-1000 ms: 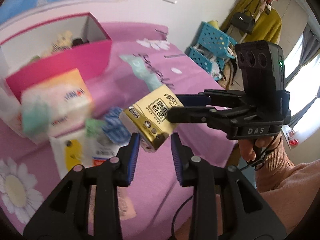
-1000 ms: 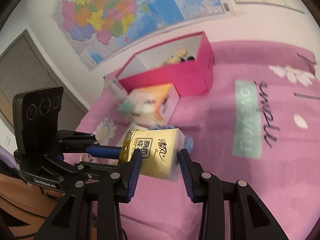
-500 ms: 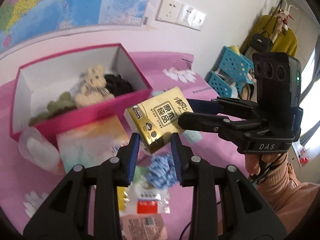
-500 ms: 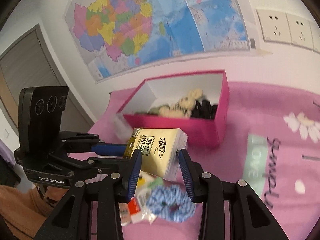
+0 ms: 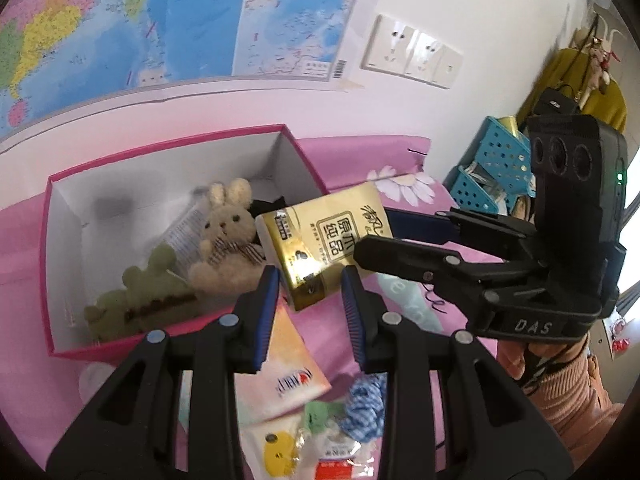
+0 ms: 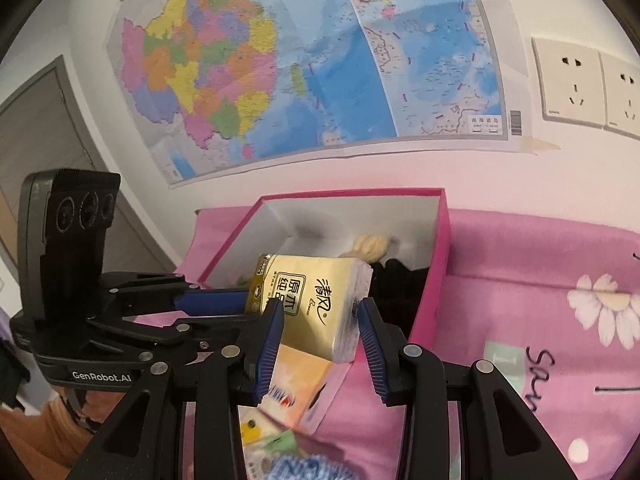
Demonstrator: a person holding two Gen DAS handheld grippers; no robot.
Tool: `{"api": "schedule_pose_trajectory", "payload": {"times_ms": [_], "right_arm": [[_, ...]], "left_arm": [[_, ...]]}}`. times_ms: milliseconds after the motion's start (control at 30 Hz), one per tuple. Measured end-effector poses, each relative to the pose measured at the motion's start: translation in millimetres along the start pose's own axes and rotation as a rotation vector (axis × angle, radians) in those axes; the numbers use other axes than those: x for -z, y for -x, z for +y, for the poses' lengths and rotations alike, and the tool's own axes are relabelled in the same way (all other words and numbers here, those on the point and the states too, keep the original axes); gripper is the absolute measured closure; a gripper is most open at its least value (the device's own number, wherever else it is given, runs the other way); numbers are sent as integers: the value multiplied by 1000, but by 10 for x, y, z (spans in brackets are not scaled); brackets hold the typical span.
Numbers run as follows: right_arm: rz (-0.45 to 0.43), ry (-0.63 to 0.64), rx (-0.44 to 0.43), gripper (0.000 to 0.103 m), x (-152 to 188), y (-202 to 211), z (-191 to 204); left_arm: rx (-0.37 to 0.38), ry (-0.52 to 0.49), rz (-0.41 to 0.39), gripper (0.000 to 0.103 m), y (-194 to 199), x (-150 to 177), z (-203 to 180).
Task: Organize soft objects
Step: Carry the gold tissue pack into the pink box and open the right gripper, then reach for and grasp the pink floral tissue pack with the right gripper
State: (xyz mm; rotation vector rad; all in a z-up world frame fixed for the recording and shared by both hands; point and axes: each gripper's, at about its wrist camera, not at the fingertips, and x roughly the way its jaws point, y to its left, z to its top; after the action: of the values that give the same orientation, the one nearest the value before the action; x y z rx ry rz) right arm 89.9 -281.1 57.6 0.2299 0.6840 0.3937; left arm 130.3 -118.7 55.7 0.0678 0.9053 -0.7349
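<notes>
A gold plastic-wrapped pack of tissues [image 5: 326, 246] hangs in the air just at the near right corner of the open pink cardboard box [image 5: 180, 326], carried between both tools at once. The right gripper [image 6: 320, 332] has its blue-padded fingers [image 6: 270, 336] set either side of the pack's white end, and seems to pinch it, though the right pad shows a sliver of gap, so the hold looks light. The left gripper [image 5: 308, 304] has its fingers [image 5: 267, 300] spread about the pack's lower corner; whether they press it or merely flank it cannot be told from either view.

Inside the box lie a beige plush rabbit [image 5: 228, 236], a green plush toy [image 5: 148, 292] and something dark at the far right end [image 6: 400, 280]. On the pink flowered bedspread [image 6: 540, 300] in front of the box rest a pale orange tissue pack [image 5: 292, 372], a blue checked fabric scrunchie [image 5: 366, 404] and small sachets [image 5: 280, 452].

The step in hand appears to be carrying the gold pack to the box. The next move likely calls for bringing it over the rim, finding free floor beside the rabbit, and lowering before both pairs of fingers open together, so it does not tip out over the wall.
</notes>
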Motion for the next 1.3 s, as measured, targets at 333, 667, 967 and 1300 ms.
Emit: {"api": "schedule_pose_trajectory", "payload": {"times_ms": [333, 667, 967, 1300], "right_arm": [[47, -26, 26, 64, -92, -262, -148], [66, -48, 79, 60, -80, -370, -229], [-38, 19, 132, 56, -94, -97, -42], [-128, 89, -45, 48, 87, 360, 290]], "left_arm": [[-12, 48, 56, 69, -304, -76, 180], [-77, 65, 86, 69, -499, -112, 181], [-181, -7, -16, 62, -47, 40, -111], [-190, -45, -153, 38, 766, 542, -540]]}}
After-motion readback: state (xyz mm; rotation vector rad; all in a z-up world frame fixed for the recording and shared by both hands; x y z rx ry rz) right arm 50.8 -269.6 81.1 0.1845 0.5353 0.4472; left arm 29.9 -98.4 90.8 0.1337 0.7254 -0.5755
